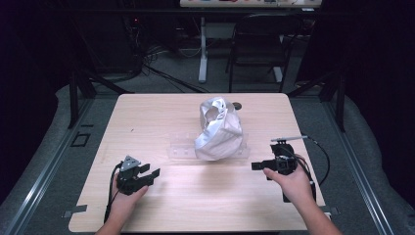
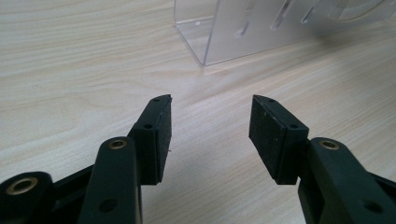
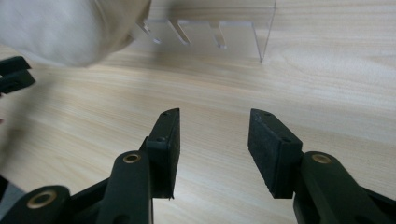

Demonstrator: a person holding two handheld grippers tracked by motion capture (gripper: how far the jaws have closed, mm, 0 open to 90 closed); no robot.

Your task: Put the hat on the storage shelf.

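White bag (image 1: 218,129) at the centre of the wooden surface (image 1: 147,117), resting on a clear plastic rack (image 1: 183,146). Left gripper (image 1: 149,174) at 8 o'clock from the bag, fingers (image 2: 159,135) spread apart and empty. Right gripper (image 1: 258,166) at 4 o'clock, fingers (image 3: 271,149) likewise apart, gripping nothing.

A crumpled white bag (image 1: 218,129) sits upright on a clear slotted stand (image 1: 182,147), mid-table.
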